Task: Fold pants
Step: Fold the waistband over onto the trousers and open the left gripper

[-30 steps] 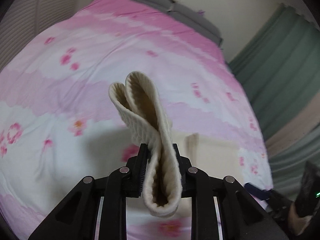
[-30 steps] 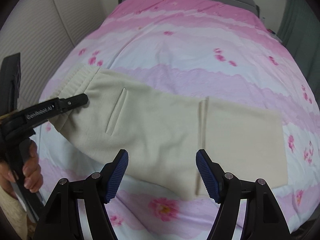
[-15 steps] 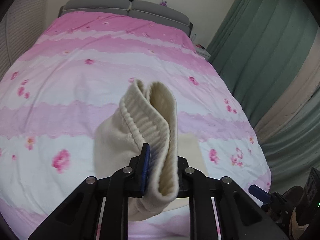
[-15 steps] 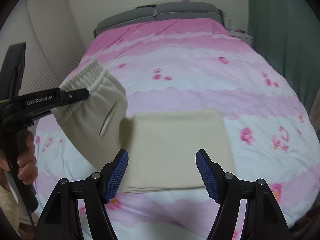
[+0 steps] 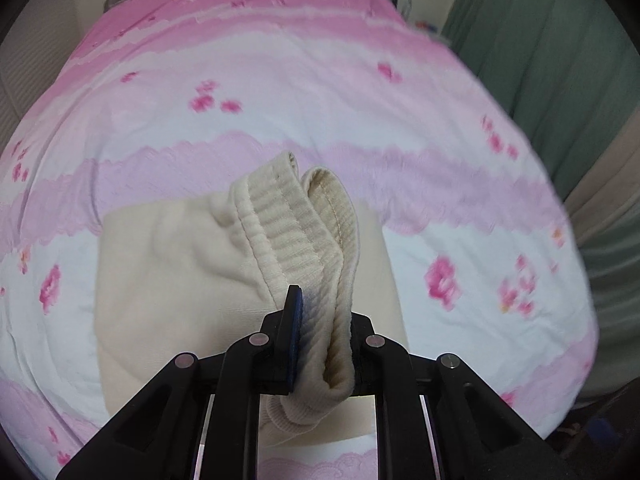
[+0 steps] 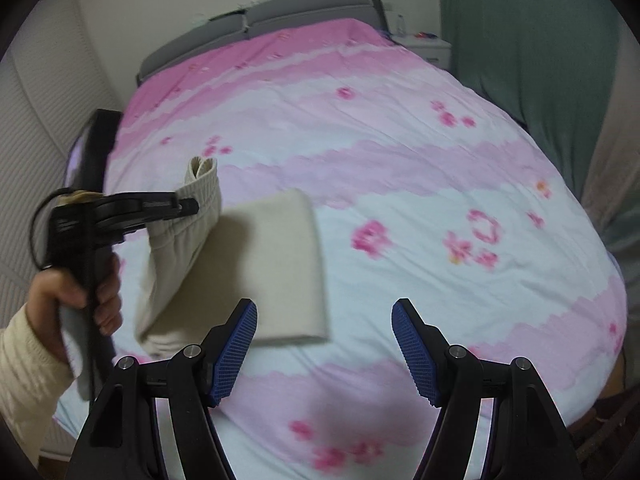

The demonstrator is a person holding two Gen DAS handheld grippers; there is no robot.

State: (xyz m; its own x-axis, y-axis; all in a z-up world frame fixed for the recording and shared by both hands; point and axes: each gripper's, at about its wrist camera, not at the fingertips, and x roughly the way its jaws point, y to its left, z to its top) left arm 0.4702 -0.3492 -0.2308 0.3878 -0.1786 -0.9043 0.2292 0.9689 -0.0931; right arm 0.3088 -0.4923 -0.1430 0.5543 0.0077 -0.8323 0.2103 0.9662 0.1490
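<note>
The left gripper [image 5: 320, 344] is clamped on the ribbed waistband [image 5: 296, 236] of a pair of cream pants [image 6: 264, 264], holding that end lifted above the lower part, which lies flat on the bed [image 6: 400, 184] as a folded rectangle. The right gripper [image 6: 324, 344] hangs nearby with its blue-padded jaws spread wide and nothing between them.

Only a doubled fold of the waistband is pinched, so the thick cloth could slip out of the jaws and drop in a heap. With one corner held and the other gripper idle, the raised part may also land crooked, leaving the edges out of line with the layer underneath. Pulling sideways could drag the flat layer across the soft cover and wrinkle it.

The bed is wide, covered with a quilt in pink, lilac and white bands with pink flowers. A grey padded headboard [image 6: 256, 20] stands at the far end. Green curtains [image 6: 520, 40] hang along the right side, pale walls on the left. A hand [image 6: 80, 296] in a cream sleeve grips the left tool's handle.
</note>
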